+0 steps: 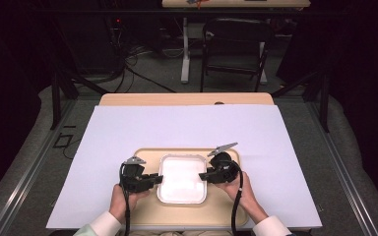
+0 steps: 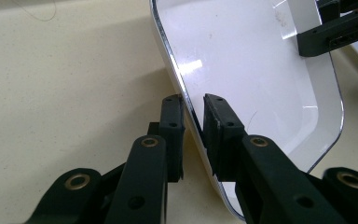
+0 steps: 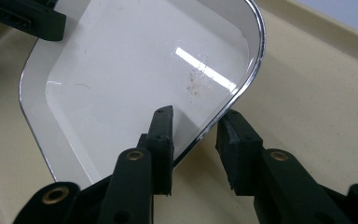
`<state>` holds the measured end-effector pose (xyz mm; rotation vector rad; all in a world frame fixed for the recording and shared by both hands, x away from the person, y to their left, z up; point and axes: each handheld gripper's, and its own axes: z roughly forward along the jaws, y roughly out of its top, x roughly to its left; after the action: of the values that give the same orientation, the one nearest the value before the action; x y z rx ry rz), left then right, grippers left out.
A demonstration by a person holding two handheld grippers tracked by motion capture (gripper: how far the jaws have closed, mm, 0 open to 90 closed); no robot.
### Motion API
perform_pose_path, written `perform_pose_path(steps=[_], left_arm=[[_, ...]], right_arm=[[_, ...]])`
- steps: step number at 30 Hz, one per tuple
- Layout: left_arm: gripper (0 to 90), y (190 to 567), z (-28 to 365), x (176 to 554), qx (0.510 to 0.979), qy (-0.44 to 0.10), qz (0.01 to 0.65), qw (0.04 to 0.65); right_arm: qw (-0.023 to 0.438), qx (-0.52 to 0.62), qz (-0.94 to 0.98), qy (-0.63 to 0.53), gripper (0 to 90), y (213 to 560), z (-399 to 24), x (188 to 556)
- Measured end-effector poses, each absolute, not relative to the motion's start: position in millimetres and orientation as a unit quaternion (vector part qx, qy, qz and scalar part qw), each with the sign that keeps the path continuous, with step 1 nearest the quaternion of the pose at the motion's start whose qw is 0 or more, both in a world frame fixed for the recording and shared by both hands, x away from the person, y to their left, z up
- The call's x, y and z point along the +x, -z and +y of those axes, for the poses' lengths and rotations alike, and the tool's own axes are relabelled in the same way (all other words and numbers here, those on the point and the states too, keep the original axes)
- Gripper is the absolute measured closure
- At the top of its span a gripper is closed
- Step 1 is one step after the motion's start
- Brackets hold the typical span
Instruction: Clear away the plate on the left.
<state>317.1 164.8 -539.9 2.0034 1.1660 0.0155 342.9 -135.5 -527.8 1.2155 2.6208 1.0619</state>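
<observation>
2 grippers (image 1: 153, 180) (image 1: 203, 175) astride 1 white dish (image 1: 182, 189) on 1 tray (image 1: 147, 209).

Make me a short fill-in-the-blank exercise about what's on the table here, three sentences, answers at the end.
1. The white dish sits on a beige ____.
2. The left gripper has one jaw on each side of the dish's ____.
3. The right gripper straddles the dish's rim at the side ____ the left gripper.

Missing words: tray; rim; opposite
</observation>
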Motion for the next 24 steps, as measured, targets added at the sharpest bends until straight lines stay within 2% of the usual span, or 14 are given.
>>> perform_pose_path(steps=[15,24], left_arm=[[76.8,545.6,161.1,320.4,0.788,-0.006,0.474,0.394],[75.5,548.9,158.5,321.8,0.789,-0.009,0.479,0.384]], right_arm=[[0.017,0.403,0.848,-0.344,64.6,533.5,-137.0,349.3],[0.019,0.408,0.849,-0.335,60.3,537.0,-134.0,350.7]])
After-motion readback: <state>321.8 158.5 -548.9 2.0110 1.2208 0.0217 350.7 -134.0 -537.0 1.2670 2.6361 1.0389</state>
